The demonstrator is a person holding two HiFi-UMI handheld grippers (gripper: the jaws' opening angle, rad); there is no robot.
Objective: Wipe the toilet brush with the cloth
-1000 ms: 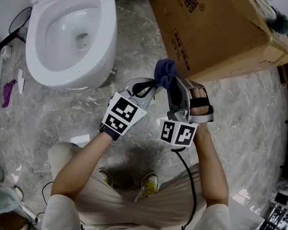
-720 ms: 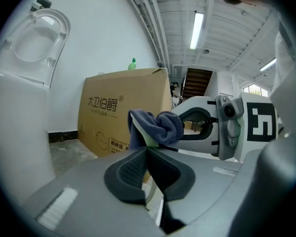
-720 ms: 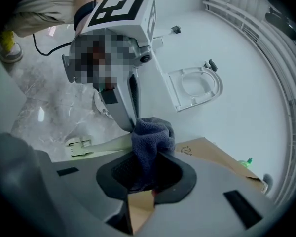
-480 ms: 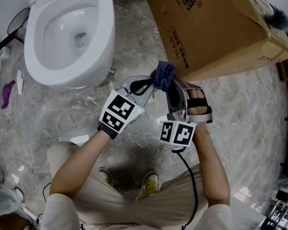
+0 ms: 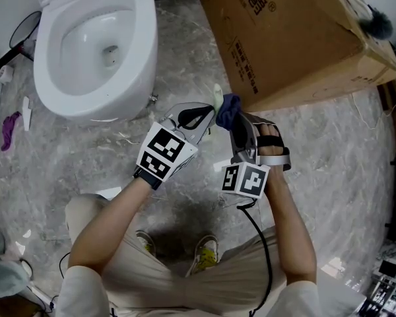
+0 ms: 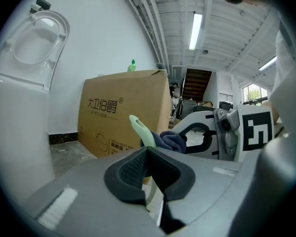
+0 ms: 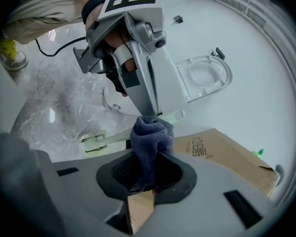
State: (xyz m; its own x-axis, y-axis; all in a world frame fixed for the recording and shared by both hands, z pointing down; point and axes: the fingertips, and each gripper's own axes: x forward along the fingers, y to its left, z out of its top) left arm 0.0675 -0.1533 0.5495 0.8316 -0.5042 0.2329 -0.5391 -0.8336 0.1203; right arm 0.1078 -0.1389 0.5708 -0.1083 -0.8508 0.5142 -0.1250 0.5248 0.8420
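Wiping in progress, in front of the box

Left gripper (image 6: 148, 157) pinches the pale green toilet brush (image 7: 111, 138); right gripper (image 7: 145, 174) clamps the blue cloth (image 7: 149, 137) against its handle. Most of the handle looks unwiped.

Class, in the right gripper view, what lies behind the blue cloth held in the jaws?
The pale green toilet brush crosses behind the cloth, gripped by the left gripper. Its middle stretch is covered; both ends show.

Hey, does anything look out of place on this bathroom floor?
Yes. A purple scrap and a white strip lie loose on the floor beside the toilet, and a large cardboard box stands close on its other side.
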